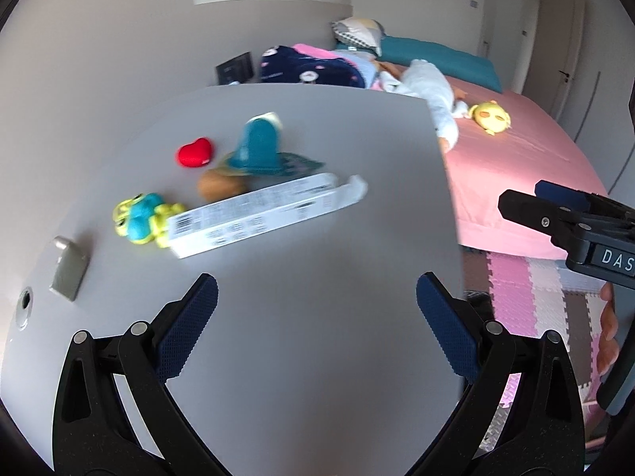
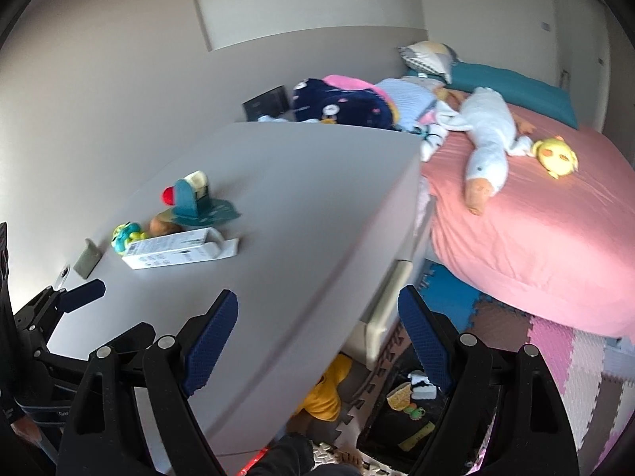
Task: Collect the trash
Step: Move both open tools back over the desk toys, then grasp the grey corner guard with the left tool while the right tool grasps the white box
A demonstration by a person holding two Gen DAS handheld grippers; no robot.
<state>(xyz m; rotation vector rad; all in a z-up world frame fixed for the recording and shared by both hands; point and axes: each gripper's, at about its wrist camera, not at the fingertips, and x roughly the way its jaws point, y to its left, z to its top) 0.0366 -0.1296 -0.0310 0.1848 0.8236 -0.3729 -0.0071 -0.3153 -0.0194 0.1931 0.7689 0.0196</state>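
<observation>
A long white carton (image 1: 262, 214) (image 2: 174, 252) with an open end flap lies on the grey desk (image 1: 317, 317) (image 2: 297, 218). Behind it sit a teal paper piece (image 1: 258, 146) (image 2: 194, 198), a brown lump (image 1: 220, 186) (image 2: 160, 224), a red heart toy (image 1: 195, 152) and a blue-and-yellow toy (image 1: 143, 220) (image 2: 127, 234). My left gripper (image 1: 317, 297) hangs open above the desk's near part, nothing between its fingers. My right gripper (image 2: 317, 305) is open over the desk's right edge, empty. A black bin (image 2: 401, 408) with scraps inside stands on the floor below.
A bed with a pink sheet (image 2: 535, 238) lies right of the desk, with a white goose plush (image 2: 488, 139) and a yellow plush (image 2: 555, 156) on it. Foam puzzle mats (image 2: 563, 357) cover the floor. A grey block (image 1: 69, 273) rests near the desk's left edge.
</observation>
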